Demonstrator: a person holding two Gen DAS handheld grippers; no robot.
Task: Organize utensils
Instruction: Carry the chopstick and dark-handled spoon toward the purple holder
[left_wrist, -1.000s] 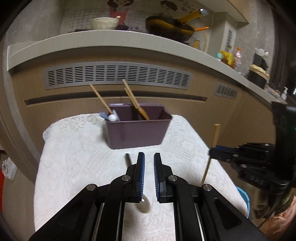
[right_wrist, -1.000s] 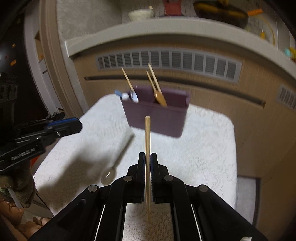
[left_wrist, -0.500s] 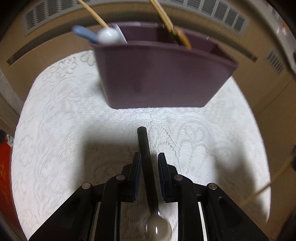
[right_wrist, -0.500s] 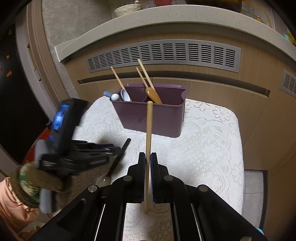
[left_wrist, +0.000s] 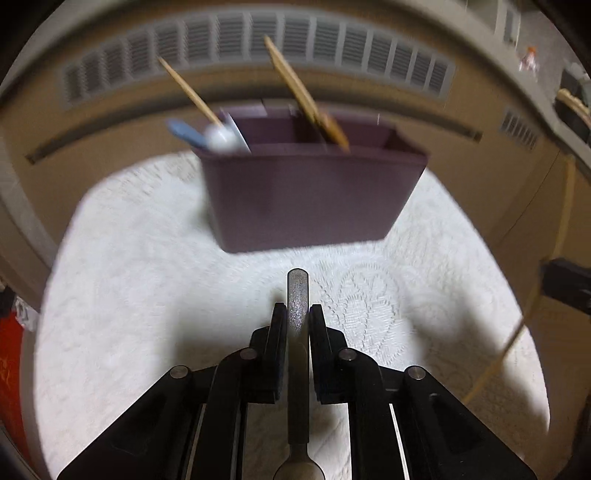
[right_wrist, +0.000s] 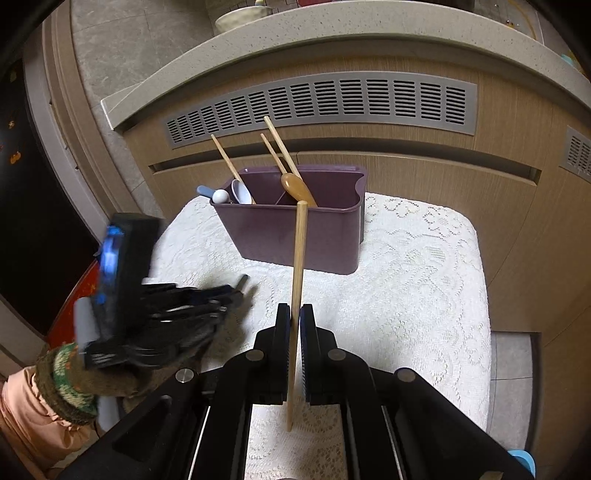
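Observation:
A purple utensil caddy (left_wrist: 306, 199) stands at the back of the white lace cloth (left_wrist: 122, 295), holding chopsticks, a wooden spoon and a white and blue spoon. My left gripper (left_wrist: 297, 310) is low over the cloth in front of it. Its jaws are closing, and the pads press on the handle of a metal spoon (left_wrist: 297, 291), whose bowl shows between the gripper's arms. In the right wrist view my right gripper (right_wrist: 294, 310) is shut on a wooden chopstick (right_wrist: 300, 251) held nearly upright before the caddy (right_wrist: 295, 236). The left gripper (right_wrist: 236, 291) shows at left there.
A wooden cabinet front with a grey vent grille (right_wrist: 321, 103) rises right behind the cloth, under a stone counter (right_wrist: 332, 40) that carries a bowl. A knitted cuff and sleeve (right_wrist: 62, 384) hold the left gripper. The cloth's right half (right_wrist: 424, 280) is bare.
The left gripper came down and forward onto the metal spoon lying on the cloth and closed around its handle. The right gripper with its chopstick shifted only a little.

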